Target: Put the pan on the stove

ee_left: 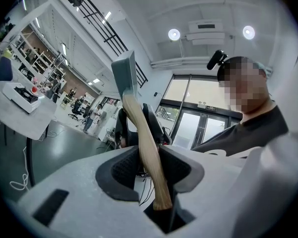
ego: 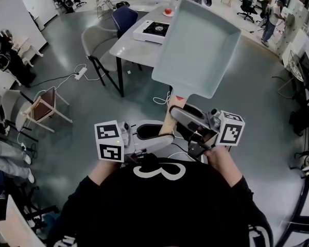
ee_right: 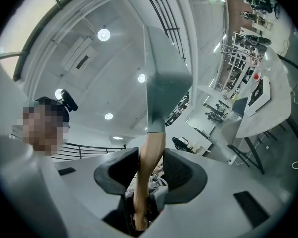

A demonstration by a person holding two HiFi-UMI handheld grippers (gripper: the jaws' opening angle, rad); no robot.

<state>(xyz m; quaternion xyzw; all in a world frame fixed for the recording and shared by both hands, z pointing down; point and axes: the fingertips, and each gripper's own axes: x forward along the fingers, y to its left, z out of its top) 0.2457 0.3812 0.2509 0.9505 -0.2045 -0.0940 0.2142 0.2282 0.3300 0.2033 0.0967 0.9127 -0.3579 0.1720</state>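
While pan (ego: 195,50) hangs tilted in the air over the floor, short of table (ego: 131,49), its wooden handle (ee_left: 141,138) runs back to both grippers | left gripper (ee_left: 150,165): jaws half closed, clamped on handle end | right gripper (ee_right: 149,175): jaws clamped on handle nearer pan | stove (ego: 157,30): on table, beyond pan

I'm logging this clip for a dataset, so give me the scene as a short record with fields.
pan: grey, rectangular, held in the air
left gripper: shut on wooden handle
right gripper: shut on wooden handle
stove: on white table, no pan on it
task state: pan not yet on stove
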